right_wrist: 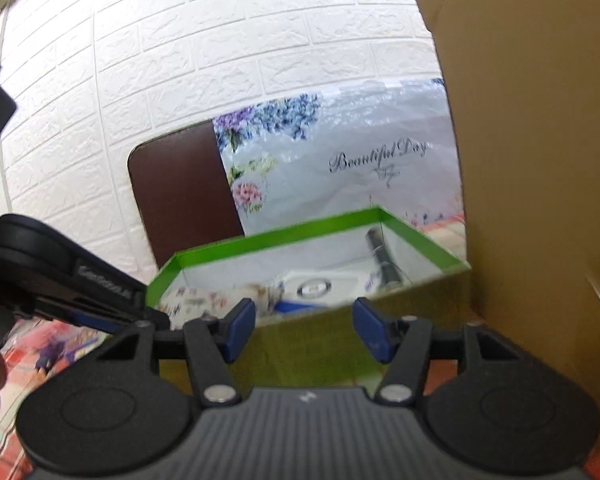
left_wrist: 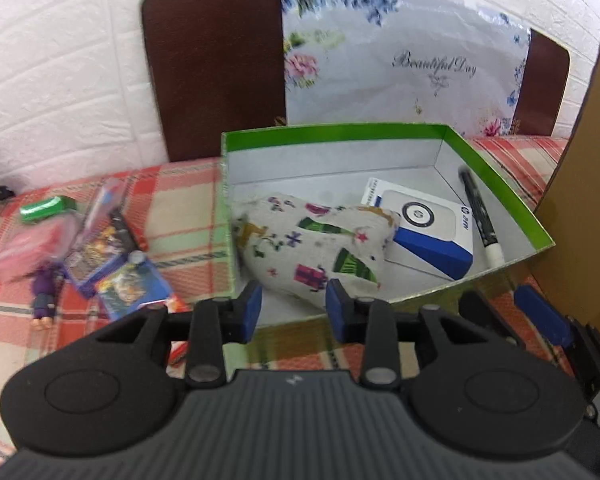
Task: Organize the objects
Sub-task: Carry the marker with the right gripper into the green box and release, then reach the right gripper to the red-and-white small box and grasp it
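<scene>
Printed cloth pouch point(left_wrist: 316, 240); glossy green cardboard box point(left_wrist: 500, 172); woven checked tablecloth point(left_wrist: 172, 208); glossy, probably plastic, floral bag point(left_wrist: 400, 60).

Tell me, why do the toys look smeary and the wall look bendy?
Left wrist view: the purple figure and card packs smear with motion blur; the marker stays fairly sharp. Right wrist view: the green box blurs, and the fisheye lens curves the brick wall.

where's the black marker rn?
In the left wrist view the black marker lies inside the green box, along its right wall, just right of the white-and-blue carton. It shows at the box's far right in the right wrist view too.
</scene>
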`<state>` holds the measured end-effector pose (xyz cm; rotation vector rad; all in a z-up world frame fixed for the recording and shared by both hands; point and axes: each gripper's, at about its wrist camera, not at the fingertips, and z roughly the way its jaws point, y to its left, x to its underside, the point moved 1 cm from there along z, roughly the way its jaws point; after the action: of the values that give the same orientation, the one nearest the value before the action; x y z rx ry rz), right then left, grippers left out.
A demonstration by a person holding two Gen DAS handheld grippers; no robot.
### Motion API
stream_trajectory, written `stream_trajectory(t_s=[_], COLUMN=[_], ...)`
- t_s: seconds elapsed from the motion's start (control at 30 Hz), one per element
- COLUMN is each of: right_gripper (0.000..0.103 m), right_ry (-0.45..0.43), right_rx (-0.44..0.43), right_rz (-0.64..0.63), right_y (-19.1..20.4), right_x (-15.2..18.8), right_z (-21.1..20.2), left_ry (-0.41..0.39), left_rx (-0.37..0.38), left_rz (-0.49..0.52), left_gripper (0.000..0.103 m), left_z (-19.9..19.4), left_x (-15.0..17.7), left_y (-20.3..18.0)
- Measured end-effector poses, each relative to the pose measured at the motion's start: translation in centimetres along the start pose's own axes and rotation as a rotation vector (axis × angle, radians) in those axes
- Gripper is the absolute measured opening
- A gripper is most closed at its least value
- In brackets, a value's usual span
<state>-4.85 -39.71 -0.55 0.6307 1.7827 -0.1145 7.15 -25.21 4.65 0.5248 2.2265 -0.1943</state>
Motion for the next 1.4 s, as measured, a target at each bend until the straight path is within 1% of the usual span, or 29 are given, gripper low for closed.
stream_trajectory(t_s=[0.07, 0.2, 0.37, 0.43, 0.7, 0.8, 0.97, 1.17, 1.4], right_gripper=[0.056, 0.056, 0.056, 0.056, 0.056, 0.056, 0.056, 0.057, 0.058], right_ry=[0.029, 0.07, 0.104, 0.113, 0.156, 0.17, 0.193, 0.22, 0.256], right_rx=[-0.002, -0.016, -0.049, -0.064, -0.114, -0.124, -0.131, -0.139, -0.16], right_rz=[0.008, 0.0, -0.06, -0.086, -0.171, -0.199, -0.231, -0.267, -0.317], right_y=[0.1, 0.9, 2.8, 3.7, 6.7, 7.7, 9.0, 10.2, 12.4], right_x=[0.7, 1.8, 2.8, 3.1, 4.4, 4.8, 5.3, 5.7, 6.3], right_z=[-0.7, -2.3, -3.5, -3.9, -5.0, -5.2, -5.3, -4.9, -4.4], left_ry=[-0.001, 0.01, 0.028, 0.036, 0.068, 0.071, 0.078, 0.053, 0.031], left_rx=[-0.023, -0.032, -0.055, -0.066, -0.117, -0.134, -0.151, -0.173, -0.173], left_rz=[0.029, 0.017, 0.003, -0.005, -0.041, -0.047, -0.088, -0.099, -0.135], left_gripper=[0.042, 0.042, 0.043, 0.044, 0.045, 0.046, 0.046, 0.052, 0.056], left_z=[-0.8, -2.0, -2.9, -3.1, -3.0, -3.0, -2.8, -3.0, -2.8], left_x=[0.8, 2.7, 5.0, 6.0, 9.0, 9.8, 10.8, 11.3, 11.7], left_y=[0.1, 1.3, 2.7, 3.3, 6.4, 7.8, 10.1, 12.3, 14.8])
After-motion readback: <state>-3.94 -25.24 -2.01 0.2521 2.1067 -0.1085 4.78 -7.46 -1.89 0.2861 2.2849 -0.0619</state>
